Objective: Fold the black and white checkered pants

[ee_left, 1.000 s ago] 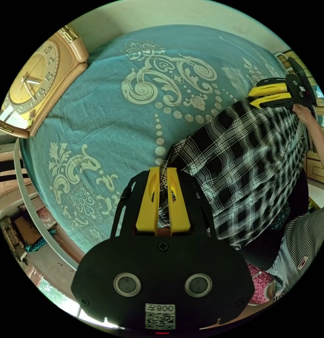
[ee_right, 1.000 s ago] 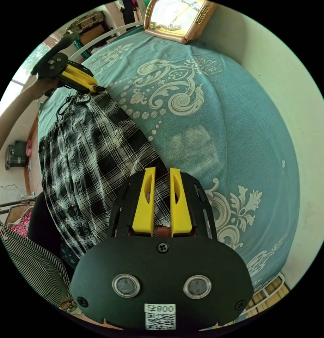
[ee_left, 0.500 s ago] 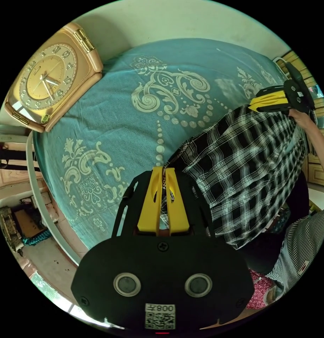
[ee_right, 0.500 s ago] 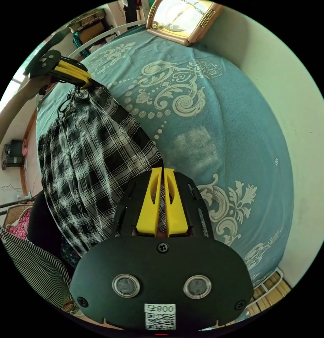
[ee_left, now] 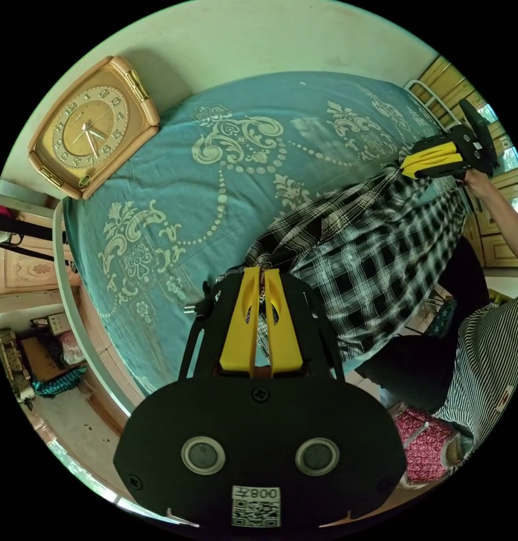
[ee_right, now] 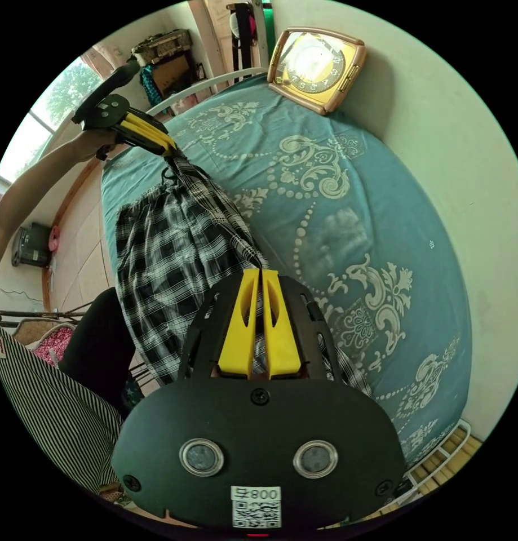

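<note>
Teal bedspread (ee_left: 174,186), checkered pants (ee_left: 371,265) pinched by both grippers, clock (ee_left: 92,127) numerals

A square gold clock (ee_left: 92,127) leans against the wall at a corner of the bed (ee_left: 174,186); its dial carries the numerals 1 to 12. Each gripper body bears a small code label, its characters too small to read.

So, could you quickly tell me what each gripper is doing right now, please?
Left gripper: closed on an edge of the checkered pants.
Right gripper: closed on another edge of the same pants, lifting them over the bed.
</note>
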Available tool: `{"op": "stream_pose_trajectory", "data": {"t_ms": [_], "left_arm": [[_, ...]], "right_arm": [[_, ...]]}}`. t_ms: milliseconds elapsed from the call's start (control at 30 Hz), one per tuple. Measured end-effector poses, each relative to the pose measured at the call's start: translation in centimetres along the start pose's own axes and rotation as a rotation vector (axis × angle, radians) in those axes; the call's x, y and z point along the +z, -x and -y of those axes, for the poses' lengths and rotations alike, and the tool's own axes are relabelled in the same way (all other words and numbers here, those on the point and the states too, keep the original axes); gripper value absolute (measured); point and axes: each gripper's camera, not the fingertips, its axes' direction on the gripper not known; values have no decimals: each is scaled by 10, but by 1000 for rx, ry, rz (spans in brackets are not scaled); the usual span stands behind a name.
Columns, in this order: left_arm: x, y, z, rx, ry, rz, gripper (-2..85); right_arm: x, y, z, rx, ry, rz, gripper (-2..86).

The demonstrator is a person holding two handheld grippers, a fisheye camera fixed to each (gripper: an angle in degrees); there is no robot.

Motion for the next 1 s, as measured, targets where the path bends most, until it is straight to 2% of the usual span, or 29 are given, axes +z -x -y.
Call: {"op": "stream_pose_trajectory", "data": {"t_ms": [400,1000], "left_arm": [[-30,-33,-100,-28,24,-107,14],[-75,-61,-169,28,120,-82,15]], "right_arm": [[62,61,-78,-68,110,102,2],[149,49,-160,-60,222,239,3]]}}
